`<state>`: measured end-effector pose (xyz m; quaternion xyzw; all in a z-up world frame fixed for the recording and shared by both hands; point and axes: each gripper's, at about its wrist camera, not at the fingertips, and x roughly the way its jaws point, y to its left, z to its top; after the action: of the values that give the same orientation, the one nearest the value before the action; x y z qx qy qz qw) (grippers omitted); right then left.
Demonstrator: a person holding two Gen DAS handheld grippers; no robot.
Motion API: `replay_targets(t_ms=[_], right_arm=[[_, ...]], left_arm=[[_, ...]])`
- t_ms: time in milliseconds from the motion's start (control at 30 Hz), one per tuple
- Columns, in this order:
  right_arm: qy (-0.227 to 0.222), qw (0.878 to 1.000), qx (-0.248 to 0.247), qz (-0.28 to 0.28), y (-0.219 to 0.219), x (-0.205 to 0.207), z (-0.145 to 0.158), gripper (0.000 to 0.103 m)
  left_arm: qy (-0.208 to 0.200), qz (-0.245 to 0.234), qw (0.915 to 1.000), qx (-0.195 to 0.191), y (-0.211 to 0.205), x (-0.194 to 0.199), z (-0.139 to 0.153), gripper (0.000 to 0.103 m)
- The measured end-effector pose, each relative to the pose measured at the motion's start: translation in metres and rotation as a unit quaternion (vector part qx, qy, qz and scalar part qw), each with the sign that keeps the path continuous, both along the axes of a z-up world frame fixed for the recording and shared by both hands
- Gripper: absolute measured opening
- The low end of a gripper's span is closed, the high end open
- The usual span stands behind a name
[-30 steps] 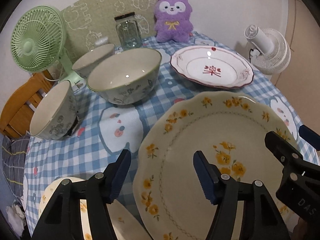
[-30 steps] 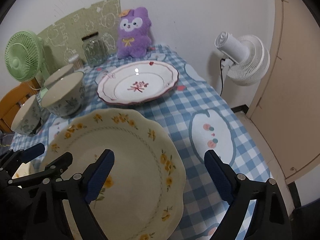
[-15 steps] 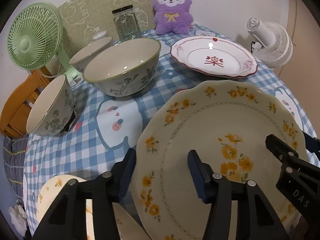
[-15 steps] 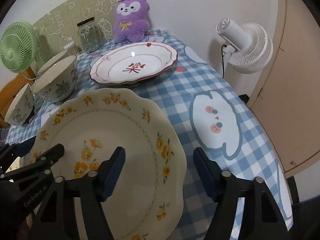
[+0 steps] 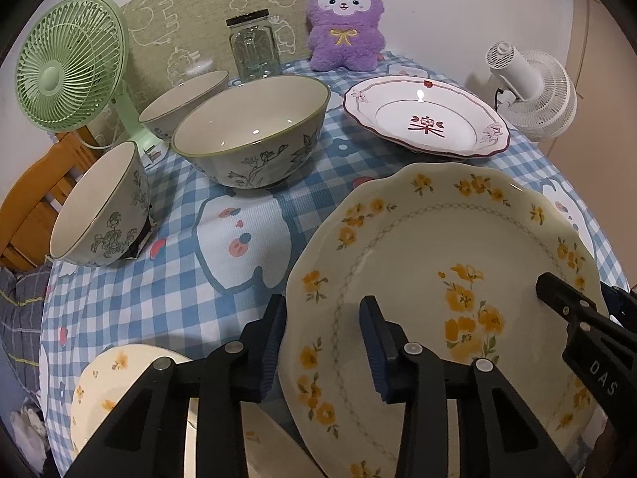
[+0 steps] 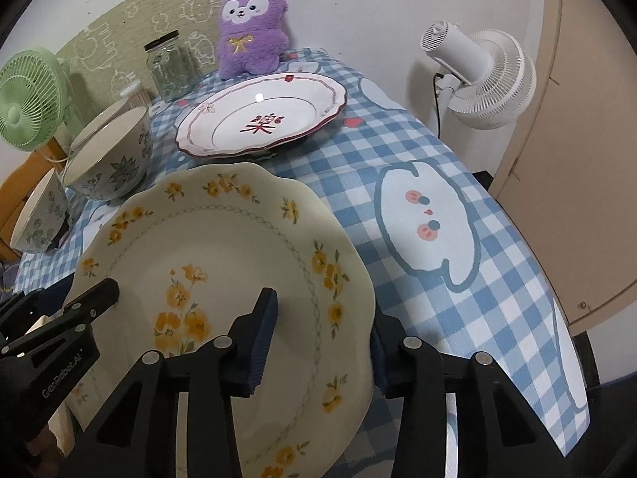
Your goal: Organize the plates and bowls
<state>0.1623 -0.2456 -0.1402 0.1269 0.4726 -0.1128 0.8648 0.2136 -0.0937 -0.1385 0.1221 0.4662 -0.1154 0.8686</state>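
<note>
Checked cloth (image 6: 458, 167) covers the table by a white wall. Both grippers, left (image 5: 322, 342) and right (image 6: 322, 342), have been closing astride the tilted yellow plate (image 5: 438, 247), rims between jaws; contact unclear. Open cloth to its right.

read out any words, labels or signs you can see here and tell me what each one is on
"DAS" (rest hidden): white letters on the right tongs body, left wrist view.
"GenRobot.AI": white letters on the left tongs body, right wrist view.
"楽": red character in the white red-rimmed plate.
Orange tag on the purple plush: too small to read.
</note>
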Motion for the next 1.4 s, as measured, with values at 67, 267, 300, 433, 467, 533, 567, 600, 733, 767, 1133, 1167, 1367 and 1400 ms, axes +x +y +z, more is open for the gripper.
replay_targets(t_ms=[67,267,300,433,467,533,567,600,733,767,1133,1167,1367,1400], right_arm=[[0.001,1.000,-0.001,-0.004,0.000,0.000,0.000,0.044],[0.008,1.000,-0.006,-0.019,0.000,0.002,0.003,0.043],[0.010,1.000,-0.010,-0.018,0.001,0.003,0.004,0.043],[0.010,1.000,-0.016,-0.018,0.001,0.003,0.005,0.043],[0.011,1.000,-0.015,-0.018,0.000,0.003,0.005,0.042],[0.010,1.000,-0.016,-0.019,-0.001,0.003,0.006,0.041],[0.009,1.000,-0.018,-0.018,-0.001,0.002,0.007,0.040],[0.008,1.000,-0.020,-0.016,-0.002,0.002,0.008,0.040],[0.009,1.000,-0.019,-0.011,-0.007,-0.002,0.008,0.040],[0.009,1.000,-0.019,-0.011,-0.008,-0.003,0.008,0.040],[0.004,1.000,-0.016,-0.026,-0.036,-0.021,0.007,0.040],[0.003,0.999,-0.015,-0.027,-0.037,-0.022,0.007,0.040],[0.000,0.999,-0.011,-0.031,-0.048,-0.031,0.005,0.040],[-0.001,0.999,-0.010,-0.031,-0.049,-0.032,0.005,0.040]], left_arm=[[-0.001,-0.002,1.0000,0.001,0.000,-0.001,0.000,0.037],[0.001,-0.002,1.0000,0.003,-0.001,-0.002,0.000,0.036],[0.002,-0.001,1.0000,0.002,-0.002,-0.002,0.000,0.036],[-0.003,-0.004,1.0000,0.008,-0.003,-0.004,0.000,0.035],[-0.003,-0.002,1.0000,0.008,-0.004,-0.005,0.001,0.035],[-0.003,0.003,1.0000,0.005,-0.003,-0.005,0.002,0.035],[-0.003,0.007,1.0000,0.004,-0.003,-0.005,0.002,0.034],[-0.003,0.010,0.9999,0.002,-0.003,-0.006,0.003,0.034],[-0.004,0.016,0.9999,0.000,-0.006,-0.010,0.004,0.034],[-0.004,0.016,0.9999,0.002,-0.009,-0.012,0.004,0.034],[-0.001,0.001,1.0000,0.005,-0.037,-0.029,0.001,0.034],[-0.002,0.002,1.0000,0.005,-0.039,-0.030,0.001,0.034],[-0.006,0.002,1.0000,0.006,-0.049,-0.037,0.000,0.034],[-0.006,0.002,1.0000,0.006,-0.051,-0.038,0.000,0.034]])
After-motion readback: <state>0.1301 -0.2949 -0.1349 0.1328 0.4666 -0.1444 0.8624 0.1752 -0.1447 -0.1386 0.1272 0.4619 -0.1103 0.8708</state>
